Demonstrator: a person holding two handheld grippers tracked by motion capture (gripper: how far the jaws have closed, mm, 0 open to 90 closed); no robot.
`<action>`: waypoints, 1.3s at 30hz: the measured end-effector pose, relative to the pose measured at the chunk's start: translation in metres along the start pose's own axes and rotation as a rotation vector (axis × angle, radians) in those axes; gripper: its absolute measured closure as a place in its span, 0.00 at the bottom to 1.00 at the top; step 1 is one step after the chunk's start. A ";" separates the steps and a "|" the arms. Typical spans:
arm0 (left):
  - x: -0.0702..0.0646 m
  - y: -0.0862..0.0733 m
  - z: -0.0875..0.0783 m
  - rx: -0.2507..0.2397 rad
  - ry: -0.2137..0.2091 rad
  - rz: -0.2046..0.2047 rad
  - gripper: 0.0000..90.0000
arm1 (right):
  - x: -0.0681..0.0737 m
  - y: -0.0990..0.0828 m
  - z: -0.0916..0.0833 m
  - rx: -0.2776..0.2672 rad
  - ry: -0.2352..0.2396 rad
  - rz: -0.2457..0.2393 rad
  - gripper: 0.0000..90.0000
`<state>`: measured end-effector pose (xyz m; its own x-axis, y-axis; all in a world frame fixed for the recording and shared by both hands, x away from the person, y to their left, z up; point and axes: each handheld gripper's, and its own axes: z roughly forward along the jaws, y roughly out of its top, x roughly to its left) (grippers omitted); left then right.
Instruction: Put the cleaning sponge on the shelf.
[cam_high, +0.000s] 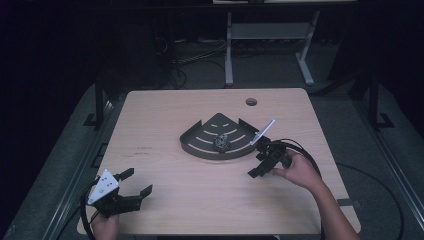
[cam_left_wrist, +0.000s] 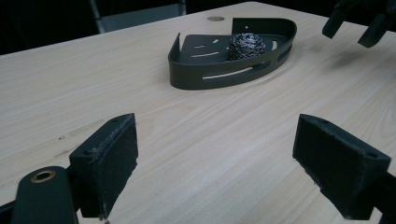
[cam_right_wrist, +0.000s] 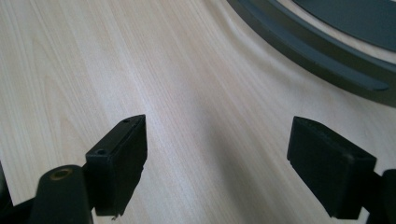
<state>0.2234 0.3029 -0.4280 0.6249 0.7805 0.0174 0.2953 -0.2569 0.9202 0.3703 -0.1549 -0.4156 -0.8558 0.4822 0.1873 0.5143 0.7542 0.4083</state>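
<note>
Nearest the table's (cam_high: 165, 205) front edge, well short of the dark corner caddy (cam_high: 197, 145), the left gripper (cam_high: 137, 183) rests with its jaws spread wide and nothing between them. Farther on, just beside the caddy's curved front wall at its right end, the right gripper (cam_high: 259, 161) hangs low over the wood, jaws likewise spread and empty. Inside the caddy sits a steel wool scrubber (cam_high: 221, 142), near its curved wall.

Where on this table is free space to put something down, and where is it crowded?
Free: the table behind and left of the dark tray, and between tray and left gripper. Crowded: the tray's right end, by the right gripper.
</note>
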 end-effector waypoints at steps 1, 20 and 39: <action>0.000 0.000 0.000 -0.001 -0.001 0.001 0.15 | 0.000 -0.002 0.000 -0.002 -0.001 0.000 0.22; -0.001 0.000 0.001 0.006 -0.006 0.008 0.15 | 0.005 -0.033 -0.002 -0.023 0.000 0.030 0.22; -0.001 -0.001 0.002 0.016 -0.004 0.009 0.15 | 0.011 -0.064 -0.004 -0.057 -0.004 0.061 0.22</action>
<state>0.2236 0.3009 -0.4296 0.6305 0.7758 0.0242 0.3007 -0.2729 0.9138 0.3280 -0.1997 -0.4359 -0.8228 0.5283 0.2094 0.5612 0.6970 0.4464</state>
